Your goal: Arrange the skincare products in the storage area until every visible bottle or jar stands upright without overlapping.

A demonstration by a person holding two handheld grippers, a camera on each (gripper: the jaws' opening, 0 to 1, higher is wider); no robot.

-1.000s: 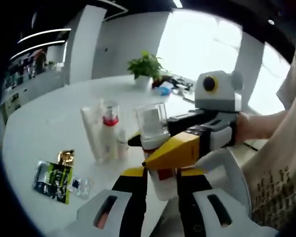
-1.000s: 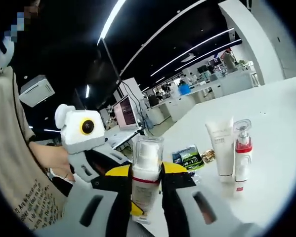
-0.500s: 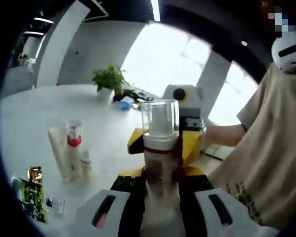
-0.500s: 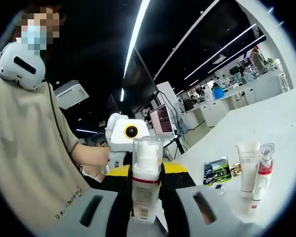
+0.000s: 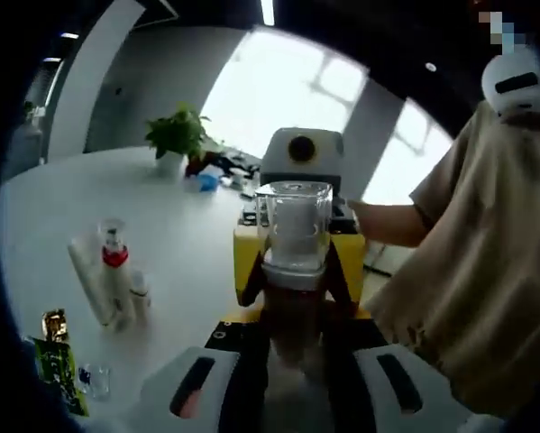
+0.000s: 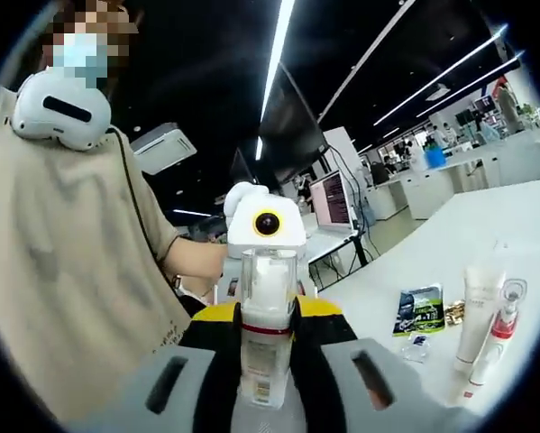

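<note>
pump bottle [image 5: 293,262] clamped upright by both tongs above the table [image 5: 188,253]

Your left gripper view looks along its own jaws, very near the pump bottle [image 5: 293,262], facing the right gripper [image 5: 298,271] and bright windows. Your right gripper view looks the opposite way, equally near that bottle [image 6: 267,334], facing the left gripper [image 6: 266,311] and a dark office. Both views share the bottle, your shirt [image 5: 486,271] and the white table [image 5: 179,248] with its upright tube [image 6: 475,316].
</note>
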